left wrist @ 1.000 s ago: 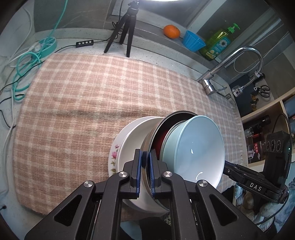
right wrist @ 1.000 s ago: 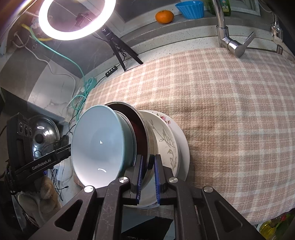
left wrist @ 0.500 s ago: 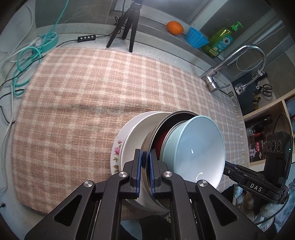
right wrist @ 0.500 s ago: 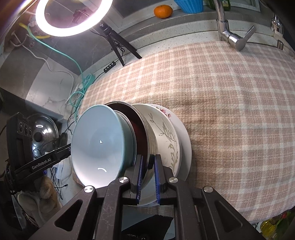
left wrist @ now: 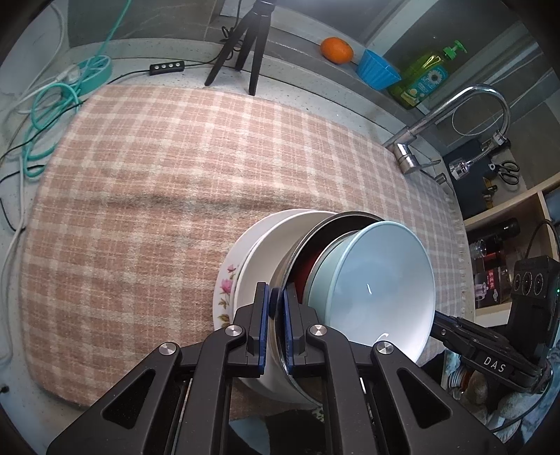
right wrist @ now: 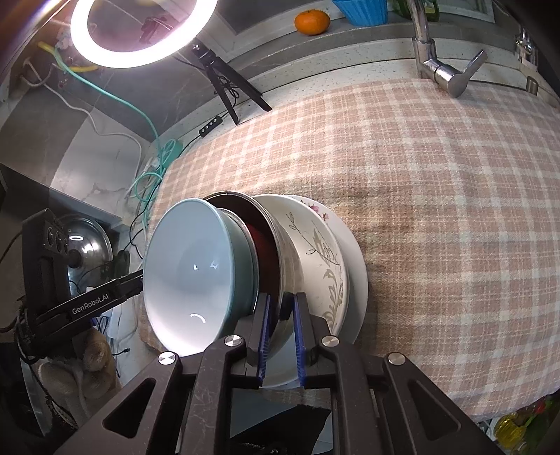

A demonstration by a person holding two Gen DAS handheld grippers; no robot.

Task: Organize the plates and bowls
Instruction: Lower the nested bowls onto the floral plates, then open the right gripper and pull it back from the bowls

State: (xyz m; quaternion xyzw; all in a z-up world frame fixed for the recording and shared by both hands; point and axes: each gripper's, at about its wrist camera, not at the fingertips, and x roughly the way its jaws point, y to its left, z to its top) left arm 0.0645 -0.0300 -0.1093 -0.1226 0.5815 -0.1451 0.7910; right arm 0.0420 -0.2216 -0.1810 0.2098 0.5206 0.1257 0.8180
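Left gripper [left wrist: 276,327], right gripper [right wrist: 281,336]: fingers clamped on steel bowl [left wrist: 308,241] rim; stack underside hidden.

Stacked dishes: the red bowl [left wrist: 303,269] shows only as a sliver between the steel bowl [left wrist: 316,224] and the pale blue bowl [left wrist: 381,283]. The stack's lower edge lies behind the tool fingers [left wrist: 260,325]. The blue cup [right wrist: 360,10] is cut off by the top edge.
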